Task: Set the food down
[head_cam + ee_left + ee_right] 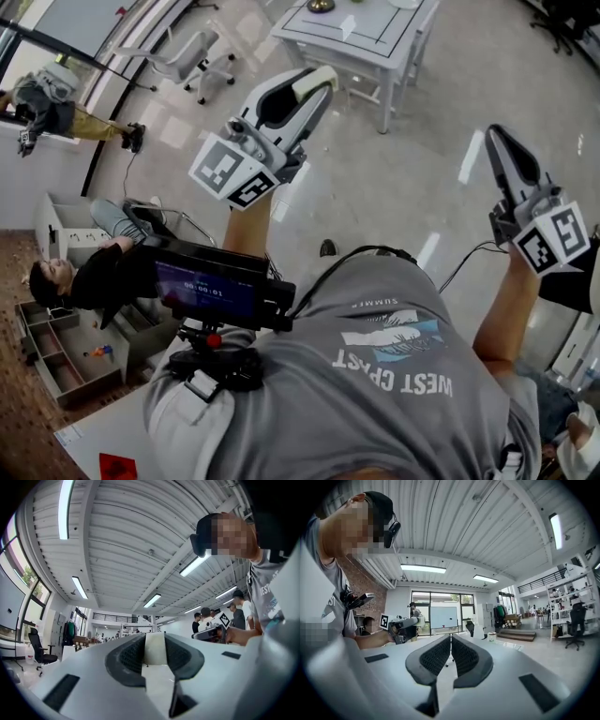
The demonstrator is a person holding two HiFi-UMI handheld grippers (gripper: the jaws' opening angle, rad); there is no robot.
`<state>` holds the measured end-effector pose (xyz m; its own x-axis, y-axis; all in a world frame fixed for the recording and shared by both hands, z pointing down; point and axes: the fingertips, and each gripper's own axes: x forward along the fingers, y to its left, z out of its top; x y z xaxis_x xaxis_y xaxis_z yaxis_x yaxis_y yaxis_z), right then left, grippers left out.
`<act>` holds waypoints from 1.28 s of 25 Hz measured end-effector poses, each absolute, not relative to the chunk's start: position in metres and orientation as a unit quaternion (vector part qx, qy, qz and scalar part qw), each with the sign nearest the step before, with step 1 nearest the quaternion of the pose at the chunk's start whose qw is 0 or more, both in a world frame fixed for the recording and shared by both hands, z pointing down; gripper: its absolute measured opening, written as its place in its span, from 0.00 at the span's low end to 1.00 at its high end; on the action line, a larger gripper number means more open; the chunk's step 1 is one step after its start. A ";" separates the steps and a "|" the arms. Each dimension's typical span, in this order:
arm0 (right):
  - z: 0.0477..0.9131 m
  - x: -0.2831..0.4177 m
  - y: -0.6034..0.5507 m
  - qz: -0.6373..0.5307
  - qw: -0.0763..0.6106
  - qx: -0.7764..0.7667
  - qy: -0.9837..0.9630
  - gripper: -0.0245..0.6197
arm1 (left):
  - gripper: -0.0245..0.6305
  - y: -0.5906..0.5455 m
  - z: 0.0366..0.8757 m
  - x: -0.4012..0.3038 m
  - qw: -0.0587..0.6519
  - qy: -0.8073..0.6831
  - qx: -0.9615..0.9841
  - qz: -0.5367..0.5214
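Note:
My left gripper (317,79) is raised in front of the person, its jaws pointing up and away. It is shut on a pale cream block of food (322,75). In the left gripper view the same cream block (154,649) fills the gap between the two dark pads, against the ceiling. My right gripper (496,137) is held up at the right, jaws together with nothing between them. In the right gripper view its pads (436,657) meet at the tips, and the left gripper (404,624) shows beyond them at the left.
A white table (357,39) stands ahead on the glossy floor, with an office chair (194,58) to its left. A seated person (82,277) and a grey compartment tray (45,352) are at the left. A camera rig (216,292) hangs on the wearer's chest.

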<state>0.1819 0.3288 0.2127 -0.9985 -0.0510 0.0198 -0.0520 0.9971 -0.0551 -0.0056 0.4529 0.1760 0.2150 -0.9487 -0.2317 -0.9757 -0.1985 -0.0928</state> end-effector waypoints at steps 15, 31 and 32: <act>0.233 0.160 0.301 0.036 0.027 -0.003 -0.999 0.05 | 0.20 0.427 0.193 -0.019 0.096 0.646 -0.755 0.057; 0.222 0.075 0.283 0.012 0.032 0.061 -0.998 0.05 | 0.20 0.385 0.191 -0.119 0.098 0.597 -0.791 0.086; 0.221 0.074 0.281 0.007 0.035 0.069 -0.997 0.05 | 0.20 0.380 0.194 -0.123 0.097 0.592 -0.795 0.091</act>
<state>0.0735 0.2806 0.2214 -0.9880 -0.1377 0.0698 -0.1387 0.9903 -0.0097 -0.1228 0.3803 0.1938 0.2820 -0.9239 -0.2587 -0.9590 -0.2798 -0.0460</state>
